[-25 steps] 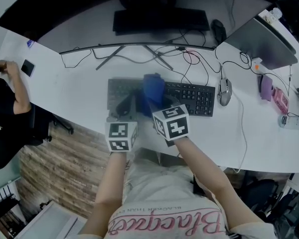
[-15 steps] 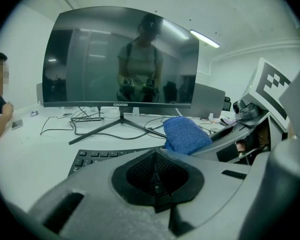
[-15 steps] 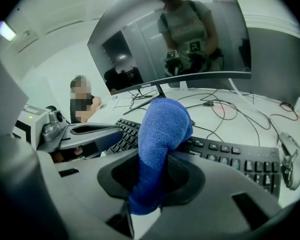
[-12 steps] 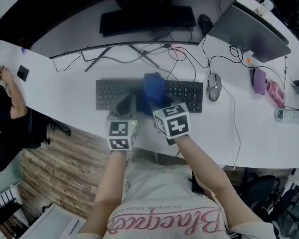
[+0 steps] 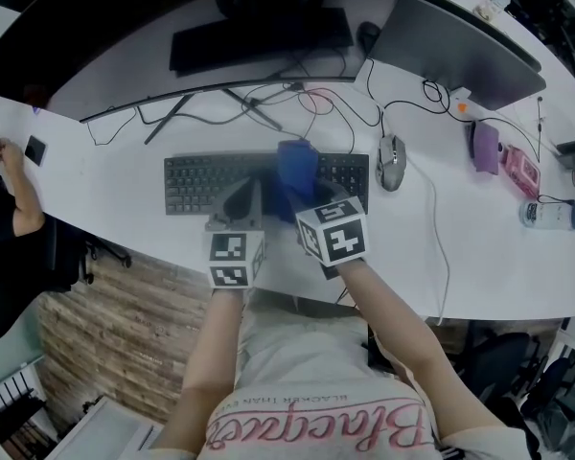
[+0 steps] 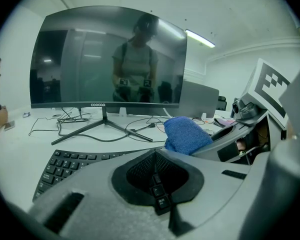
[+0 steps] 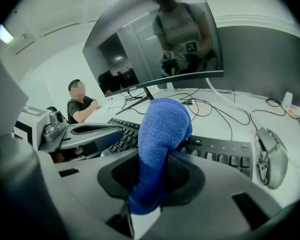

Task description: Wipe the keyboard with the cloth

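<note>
Both tools now sit farther right along the keyboard [image 5: 211, 182] than a second ago: the blue cloth [image 5: 297, 166] was then over the middle of the key rows, and it now lies over their right part, with more of the keys bare to its left and only a short stretch showing between it and the right end. The mouse [image 5: 390, 161], just right of the keyboard on the white bench [image 5: 125, 142], stands closer to the cloth in the head view than before. The right tool [image 5: 287, 194] is clamped on the cloth, which in the right gripper view runs up between its jaws as a folded blue roll [image 7: 162, 134] and bulges out beyond their tips above the keys. The left tool [image 5: 241, 199] is just beside it on the left, over the near edge of the keyboard; its jaws are drawn together with nothing between them, and a few keys show through the hollow of its pads in the left gripper view [image 6: 157, 184]. Behind the keyboard stands the curved monitor [image 6: 107, 54] on its splayed foot, with loose cables [image 5: 297, 99] on the bench around it.
</note>
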### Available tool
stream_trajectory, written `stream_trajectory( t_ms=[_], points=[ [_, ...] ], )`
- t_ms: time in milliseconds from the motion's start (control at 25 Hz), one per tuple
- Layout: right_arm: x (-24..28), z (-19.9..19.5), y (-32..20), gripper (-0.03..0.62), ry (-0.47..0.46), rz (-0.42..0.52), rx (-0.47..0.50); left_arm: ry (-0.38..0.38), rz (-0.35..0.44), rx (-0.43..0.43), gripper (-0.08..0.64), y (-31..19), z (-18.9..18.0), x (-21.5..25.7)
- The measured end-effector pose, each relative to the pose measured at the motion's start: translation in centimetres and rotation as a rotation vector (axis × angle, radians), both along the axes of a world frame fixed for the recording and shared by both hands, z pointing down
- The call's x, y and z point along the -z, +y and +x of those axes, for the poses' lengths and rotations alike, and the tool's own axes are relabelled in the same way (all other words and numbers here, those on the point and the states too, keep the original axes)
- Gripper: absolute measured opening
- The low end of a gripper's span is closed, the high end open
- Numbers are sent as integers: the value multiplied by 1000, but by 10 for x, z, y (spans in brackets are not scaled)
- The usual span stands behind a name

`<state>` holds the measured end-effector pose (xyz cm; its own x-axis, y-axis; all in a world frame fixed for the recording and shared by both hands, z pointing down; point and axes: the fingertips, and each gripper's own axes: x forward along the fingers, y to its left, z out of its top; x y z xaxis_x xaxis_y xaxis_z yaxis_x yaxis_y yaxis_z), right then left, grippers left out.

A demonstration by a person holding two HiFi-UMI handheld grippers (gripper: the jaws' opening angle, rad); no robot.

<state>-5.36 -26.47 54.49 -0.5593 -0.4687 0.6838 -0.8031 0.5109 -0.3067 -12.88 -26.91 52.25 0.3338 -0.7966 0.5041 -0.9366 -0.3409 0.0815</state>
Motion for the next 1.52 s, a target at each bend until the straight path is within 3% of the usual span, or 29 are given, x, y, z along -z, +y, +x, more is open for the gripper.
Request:
stream_trajectory(
  t_ms=[1520],
  points=[
    [0,126,1,98,67,10,-84,4,11,-91,6,-6,100,-2]
  ],
)
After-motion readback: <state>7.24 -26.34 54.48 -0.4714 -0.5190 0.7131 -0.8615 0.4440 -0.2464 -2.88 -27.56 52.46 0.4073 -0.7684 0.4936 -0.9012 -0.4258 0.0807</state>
